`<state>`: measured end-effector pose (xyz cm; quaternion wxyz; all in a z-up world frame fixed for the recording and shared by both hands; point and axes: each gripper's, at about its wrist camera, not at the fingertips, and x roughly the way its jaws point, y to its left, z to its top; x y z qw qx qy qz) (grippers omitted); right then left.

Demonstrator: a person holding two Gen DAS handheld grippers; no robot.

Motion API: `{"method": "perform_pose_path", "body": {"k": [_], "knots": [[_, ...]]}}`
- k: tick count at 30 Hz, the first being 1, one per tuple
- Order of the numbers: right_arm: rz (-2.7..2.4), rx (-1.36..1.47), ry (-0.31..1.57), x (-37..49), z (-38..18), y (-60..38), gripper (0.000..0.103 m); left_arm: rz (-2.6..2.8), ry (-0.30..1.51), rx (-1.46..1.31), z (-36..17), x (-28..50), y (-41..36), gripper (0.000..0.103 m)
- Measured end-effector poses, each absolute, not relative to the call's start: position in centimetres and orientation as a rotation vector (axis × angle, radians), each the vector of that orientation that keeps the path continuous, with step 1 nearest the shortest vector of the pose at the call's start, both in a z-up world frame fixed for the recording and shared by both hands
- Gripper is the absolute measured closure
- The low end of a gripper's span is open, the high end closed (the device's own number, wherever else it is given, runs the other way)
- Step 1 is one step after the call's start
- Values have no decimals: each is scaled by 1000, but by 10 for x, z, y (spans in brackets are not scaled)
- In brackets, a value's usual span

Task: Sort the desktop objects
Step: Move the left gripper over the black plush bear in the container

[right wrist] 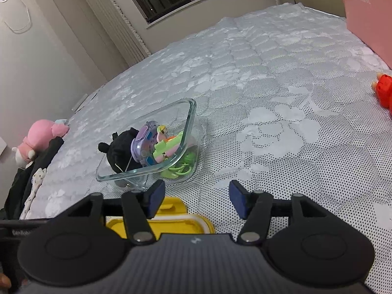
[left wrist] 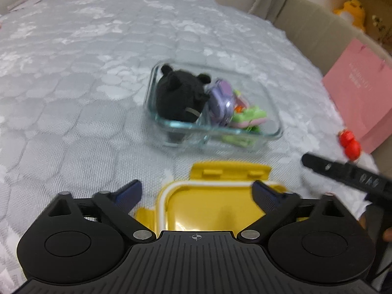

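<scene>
A clear rectangular glass container [left wrist: 213, 112] sits on a pale grey quilted bedspread with a floral pattern [left wrist: 73, 78], packed with small things: a black plush toy with round ears [left wrist: 181, 95] at one end, a lilac plastic toy case [left wrist: 221, 100] propped beside it, and green and pink plastic pieces [left wrist: 247, 117] filling the rest. Just in front of the container lies a yellow plastic lid with a white seal and snap flaps [left wrist: 215, 203]. The left gripper [left wrist: 197, 194] hovers over that lid, its blue-padded fingers spread wide and holding nothing; the lid shows between them. The right gripper [right wrist: 196, 199] hangs just beside it, jaws likewise apart and empty, with the lid's corner under its left finger (seen from the right wrist). A small red toy [right wrist: 383, 90] lies well apart from the container, near a pink paper bag [left wrist: 357, 93] — while a pink plush animal [right wrist: 39, 137] rests at the bed's far edge.
</scene>
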<state>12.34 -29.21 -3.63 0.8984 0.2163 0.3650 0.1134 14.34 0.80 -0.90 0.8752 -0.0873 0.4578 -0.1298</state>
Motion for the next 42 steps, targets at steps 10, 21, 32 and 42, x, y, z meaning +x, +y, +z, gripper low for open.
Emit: {"method": "perform_pose_path", "body": {"k": [10,21,32,42], "knots": [[240,415,705,114,-19,-293,33,-268,1011,-355,21,261,20,32],[256,474,720,118,-21,-300,29,-192,1044,-320,-18,281,12,45],[310,234,529,139,31,-234,50,-361,815,-186,7,194,38,8],[245,349,468,123,28,-254,22,-362,915,276,-3,251,-36,36]]}}
